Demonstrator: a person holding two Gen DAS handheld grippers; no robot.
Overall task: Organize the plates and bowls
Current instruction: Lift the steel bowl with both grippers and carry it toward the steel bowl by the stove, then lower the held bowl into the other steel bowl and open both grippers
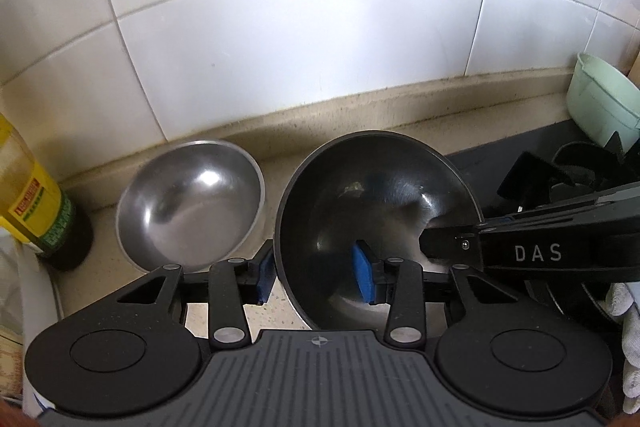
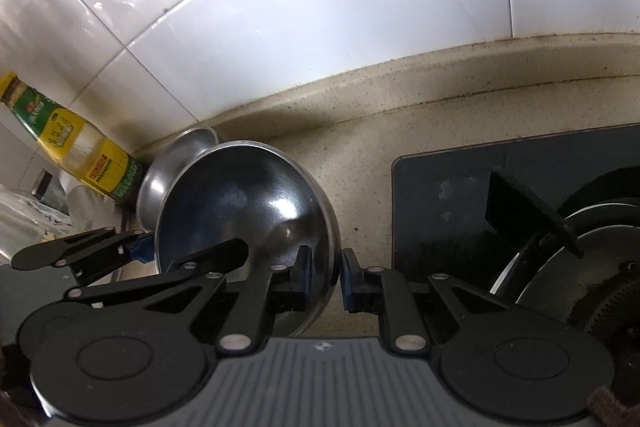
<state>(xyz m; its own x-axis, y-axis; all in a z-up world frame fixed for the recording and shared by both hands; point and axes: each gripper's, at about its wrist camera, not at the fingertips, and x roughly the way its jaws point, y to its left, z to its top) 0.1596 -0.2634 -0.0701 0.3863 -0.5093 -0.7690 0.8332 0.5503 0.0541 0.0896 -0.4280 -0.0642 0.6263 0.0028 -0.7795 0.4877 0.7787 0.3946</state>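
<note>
A dark steel bowl point(image 1: 376, 215) is tilted up over the beige counter; it also shows in the right wrist view point(image 2: 248, 211). My left gripper point(image 1: 316, 271) is open, its blue pads straddling the bowl's left rim with a wide gap. My right gripper point(image 2: 326, 277) straddles the bowl's right rim, its pads close on the wall; it enters the left wrist view from the right point(image 1: 448, 243). A second, lighter steel bowl point(image 1: 192, 203) sits on the counter to the left, partly hidden behind the dark bowl in the right wrist view point(image 2: 176, 163).
A yellow-labelled oil bottle point(image 1: 32, 203) stands at the far left, also in the right wrist view point(image 2: 76, 143). A black gas hob point(image 2: 500, 195) with pan support lies to the right. A pale green tub point(image 1: 604, 99) sits at the back right. White tiled wall behind.
</note>
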